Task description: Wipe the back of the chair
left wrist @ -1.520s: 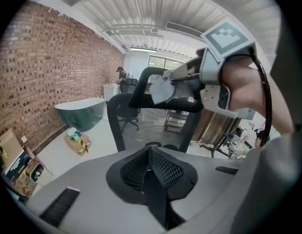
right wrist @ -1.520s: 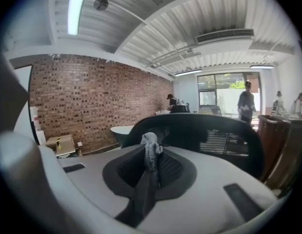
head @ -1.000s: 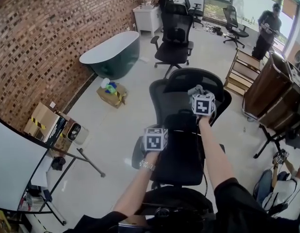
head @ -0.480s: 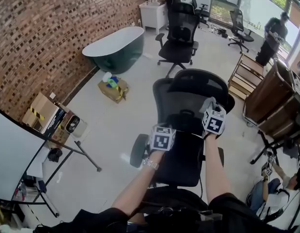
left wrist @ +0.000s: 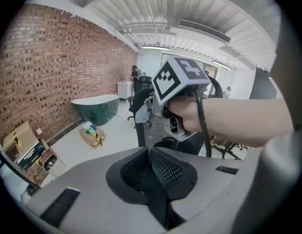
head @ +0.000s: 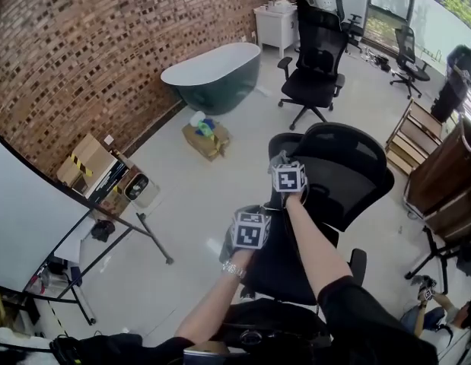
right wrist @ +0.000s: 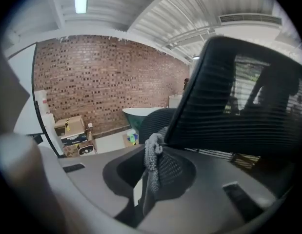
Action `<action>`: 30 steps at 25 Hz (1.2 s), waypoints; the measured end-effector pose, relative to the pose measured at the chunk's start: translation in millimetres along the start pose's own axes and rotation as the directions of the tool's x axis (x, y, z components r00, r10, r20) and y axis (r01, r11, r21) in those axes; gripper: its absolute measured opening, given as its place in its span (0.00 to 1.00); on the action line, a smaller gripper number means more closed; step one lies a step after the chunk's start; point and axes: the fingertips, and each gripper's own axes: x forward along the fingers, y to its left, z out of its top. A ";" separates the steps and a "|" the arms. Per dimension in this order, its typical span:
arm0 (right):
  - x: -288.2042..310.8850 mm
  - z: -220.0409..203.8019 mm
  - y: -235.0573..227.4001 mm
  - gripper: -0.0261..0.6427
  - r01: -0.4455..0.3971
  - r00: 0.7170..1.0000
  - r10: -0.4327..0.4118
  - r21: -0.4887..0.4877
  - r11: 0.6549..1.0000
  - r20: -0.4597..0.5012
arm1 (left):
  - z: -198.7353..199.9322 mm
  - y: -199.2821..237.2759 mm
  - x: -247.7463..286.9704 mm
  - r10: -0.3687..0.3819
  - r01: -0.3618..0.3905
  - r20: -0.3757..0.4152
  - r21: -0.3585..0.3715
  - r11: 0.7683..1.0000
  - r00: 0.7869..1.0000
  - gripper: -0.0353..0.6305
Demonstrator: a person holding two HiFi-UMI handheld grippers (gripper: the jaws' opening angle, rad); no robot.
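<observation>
A black mesh office chair (head: 349,175) stands in front of me, its back toward me. My right gripper (head: 281,164) is at the left edge of the chair back, shut on a grey cloth (right wrist: 151,155). In the right gripper view the cloth touches the lower edge of the mesh back (right wrist: 248,101). My left gripper (head: 252,217) hovers lower and to the left, beside the chair's lower back, shut with nothing between its jaws. In the left gripper view the left gripper (left wrist: 153,165) points at the right gripper's marker cube (left wrist: 182,81).
A second black chair (head: 315,59) stands further off, with a dark green bathtub (head: 212,74) by the brick wall and a cardboard box (head: 205,138) on the floor. A white table (head: 30,226) is at the left and wooden furniture (head: 448,192) at the right.
My right gripper has swept the cloth leftward, from the right side of the chair back to its left edge. The left gripper has stayed about where it was.
</observation>
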 end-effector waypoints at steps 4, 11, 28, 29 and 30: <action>5.1 -19.2 -49.0 0.10 0.114 0.993 -0.114 0.001 0.994 -0.010 | 7.3 13.3 3.5 0.009 -0.009 0.007 -0.004 1.000 1.000 0.09; -70.2 -70.8 -219.7 0.10 0.432 0.900 -0.430 0.028 0.901 -0.068 | 16.6 -14.4 24.7 -0.076 0.076 0.008 0.012 0.997 0.997 0.09; -85.1 -98.2 -117.8 0.10 0.172 0.984 -0.173 0.043 0.984 0.030 | 5.9 -67.9 20.7 -0.139 0.140 -0.025 0.064 0.988 0.990 0.09; -68.1 -85.1 -84.1 0.10 0.101 0.993 -0.103 0.043 0.994 0.049 | 7.5 -62.9 17.4 -0.131 0.132 -0.017 0.059 0.990 0.991 0.09; -52.6 -77.5 -58.4 0.10 0.054 0.997 -0.056 0.044 0.998 0.047 | 8.8 -57.3 14.8 -0.121 0.122 -0.009 0.053 0.991 0.993 0.09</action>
